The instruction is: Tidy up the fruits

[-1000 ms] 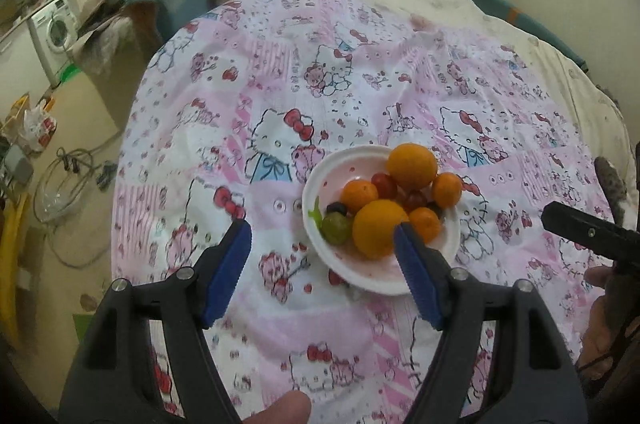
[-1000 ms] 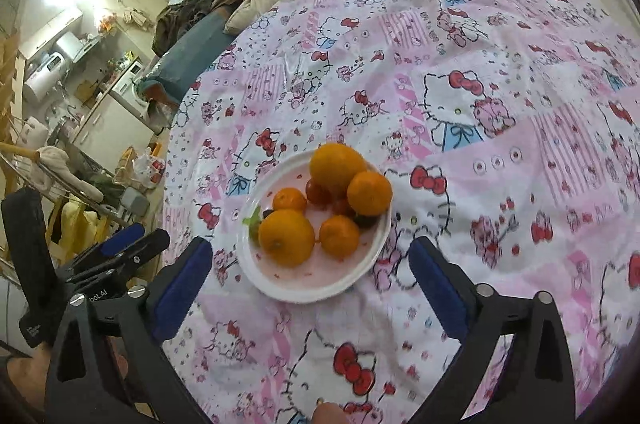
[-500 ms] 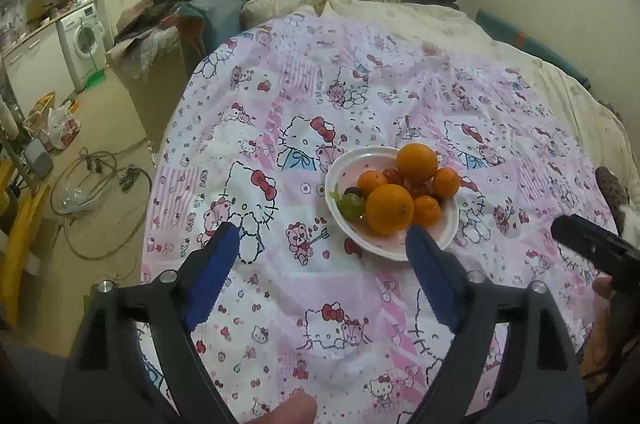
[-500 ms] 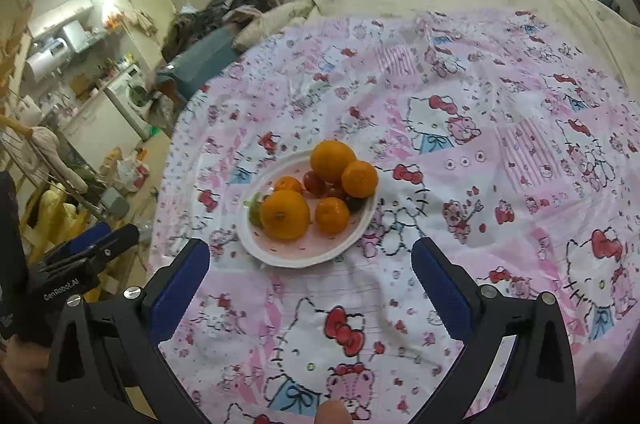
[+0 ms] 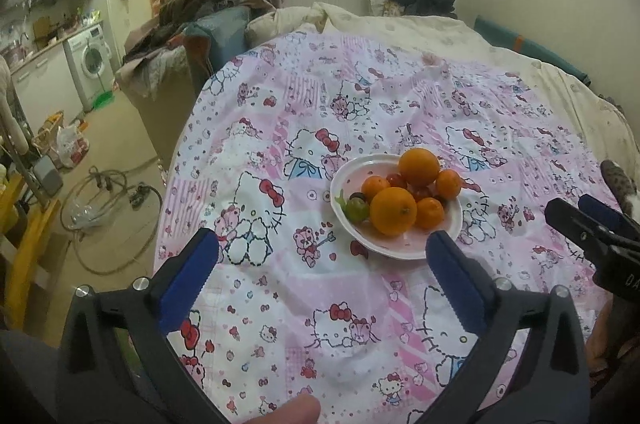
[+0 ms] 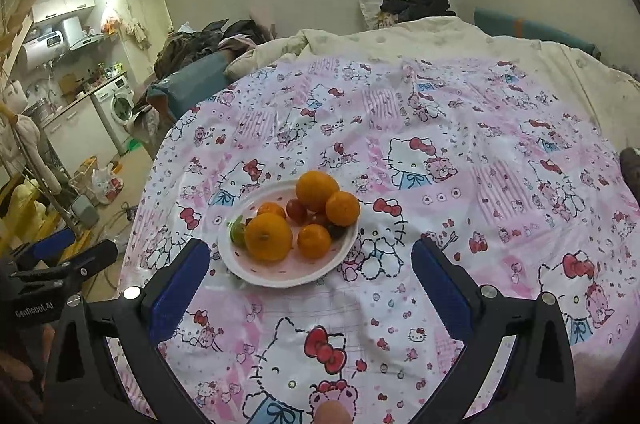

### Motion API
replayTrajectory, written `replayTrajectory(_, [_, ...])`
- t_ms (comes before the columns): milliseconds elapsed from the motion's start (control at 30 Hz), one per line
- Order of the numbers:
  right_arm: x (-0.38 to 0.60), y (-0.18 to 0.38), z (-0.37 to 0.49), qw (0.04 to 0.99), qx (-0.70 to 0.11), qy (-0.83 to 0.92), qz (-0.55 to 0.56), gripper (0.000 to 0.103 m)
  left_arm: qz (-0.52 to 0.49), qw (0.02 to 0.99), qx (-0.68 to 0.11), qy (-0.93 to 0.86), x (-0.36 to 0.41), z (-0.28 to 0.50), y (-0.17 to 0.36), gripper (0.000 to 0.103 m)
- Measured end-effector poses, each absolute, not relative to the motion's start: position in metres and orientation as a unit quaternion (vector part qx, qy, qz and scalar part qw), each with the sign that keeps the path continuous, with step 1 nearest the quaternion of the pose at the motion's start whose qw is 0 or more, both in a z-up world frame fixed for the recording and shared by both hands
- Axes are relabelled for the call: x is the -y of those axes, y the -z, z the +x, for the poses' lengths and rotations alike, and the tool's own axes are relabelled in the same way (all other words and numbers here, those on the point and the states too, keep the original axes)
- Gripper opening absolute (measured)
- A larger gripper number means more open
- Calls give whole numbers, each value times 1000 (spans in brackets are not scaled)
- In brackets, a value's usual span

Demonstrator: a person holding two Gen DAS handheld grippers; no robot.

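Note:
A white plate [image 5: 404, 250] [image 6: 260, 274] sits on the pink Hello Kitty cloth [image 5: 320, 128] [image 6: 460, 152]. It holds several oranges [image 5: 393, 211] [image 6: 269, 237], small red fruits [image 5: 396, 179] [image 6: 297, 209], dark grapes and a green fruit [image 5: 357, 210] [image 6: 239, 234]. My left gripper [image 5: 322, 256] is open and empty, held back from the plate, which lies near its right finger. My right gripper [image 6: 310, 266] is open and empty, the plate just beyond its fingertips. Each gripper shows in the other's view: the right one at the right edge [image 5: 588, 224], the left one at the left edge [image 6: 64, 256].
The cloth covers a bed with a cream duvet [image 5: 400, 20] [image 6: 440, 36] at the far end. Left of the bed are piled clothes [image 5: 192, 8], a washing machine [image 5: 90, 62] [image 6: 118, 104], cables [image 5: 104, 200] on the floor and yellow furniture [image 5: 24, 248].
Both grippers have pulled back and up from the plate, so it looks smaller and farther. More of the room shows. Both stay open and empty.

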State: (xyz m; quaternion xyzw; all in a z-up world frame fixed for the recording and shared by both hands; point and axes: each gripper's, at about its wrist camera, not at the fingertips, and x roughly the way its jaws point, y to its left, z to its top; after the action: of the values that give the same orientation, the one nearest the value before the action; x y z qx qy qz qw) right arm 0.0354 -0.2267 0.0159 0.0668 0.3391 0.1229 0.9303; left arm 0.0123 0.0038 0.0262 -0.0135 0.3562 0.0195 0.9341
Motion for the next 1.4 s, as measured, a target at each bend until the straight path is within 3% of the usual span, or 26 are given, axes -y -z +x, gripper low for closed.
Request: replayTrajectory(1400, [218,-4,40,921,-360,-127,72,103,-25,929,-368,-27,-6,20,-18,102])
